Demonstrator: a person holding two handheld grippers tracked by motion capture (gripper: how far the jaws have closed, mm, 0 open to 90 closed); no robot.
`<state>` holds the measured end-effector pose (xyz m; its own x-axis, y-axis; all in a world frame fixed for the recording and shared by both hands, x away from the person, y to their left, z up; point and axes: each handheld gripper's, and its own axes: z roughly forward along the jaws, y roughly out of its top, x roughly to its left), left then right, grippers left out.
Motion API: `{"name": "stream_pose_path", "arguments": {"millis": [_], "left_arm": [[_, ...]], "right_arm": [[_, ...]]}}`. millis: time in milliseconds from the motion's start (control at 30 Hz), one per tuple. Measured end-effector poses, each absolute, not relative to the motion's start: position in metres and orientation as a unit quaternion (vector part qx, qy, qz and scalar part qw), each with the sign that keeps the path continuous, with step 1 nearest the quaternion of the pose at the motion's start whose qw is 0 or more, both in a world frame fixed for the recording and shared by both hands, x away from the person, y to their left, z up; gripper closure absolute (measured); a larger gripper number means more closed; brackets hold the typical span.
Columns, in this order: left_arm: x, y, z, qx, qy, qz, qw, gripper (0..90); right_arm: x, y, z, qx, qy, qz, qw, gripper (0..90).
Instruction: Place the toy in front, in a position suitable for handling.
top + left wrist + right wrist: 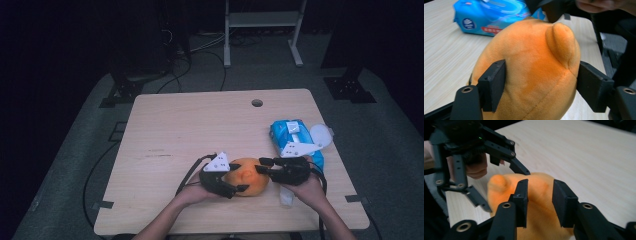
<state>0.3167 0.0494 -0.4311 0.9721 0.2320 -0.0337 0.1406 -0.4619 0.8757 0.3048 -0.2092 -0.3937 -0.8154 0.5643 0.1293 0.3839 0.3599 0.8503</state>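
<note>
An orange plush toy [247, 176] lies near the front of the wooden table [190, 125], between both hands. My left gripper [239, 177] comes in from the left and its two black pads press into the toy's sides [531, 62], denting the fabric. My right gripper [261, 166] reaches in from the right; in the right gripper view its jaws stand narrow with a fold of the toy [540, 192] pinched between them. The left gripper [507, 191] also shows there, straddling the toy's far end beside a small rounded ear.
A blue pack of wet wipes [295, 132] with a white lid lies just behind my right hand and appears behind the toy [491, 15]. A cable hole [257, 103] sits near the table's far edge. Cables trail off the front left.
</note>
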Motion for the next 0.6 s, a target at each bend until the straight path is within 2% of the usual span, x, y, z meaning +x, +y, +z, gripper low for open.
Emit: {"name": "stream_pose_path", "arguments": {"millis": [200, 400, 600], "left_arm": [[0.324, 0.062, -0.419, 0.836, 0.105, -0.008, 0.538, 25.1], [0.333, 0.063, -0.422, 0.824, 0.148, 0.002, 0.547, 31.7], [0.332, 0.056, -0.433, 0.830, 0.159, -0.011, 0.534, 32.4]], "right_arm": [[0.297, -0.211, -0.401, 0.274, 0.833, 0.475, 0.071, 67.8], [0.281, -0.215, -0.408, 0.256, 0.843, 0.469, 0.061, 67.7], [0.269, -0.219, -0.411, 0.245, 0.854, 0.454, 0.069, 65.7]]}}
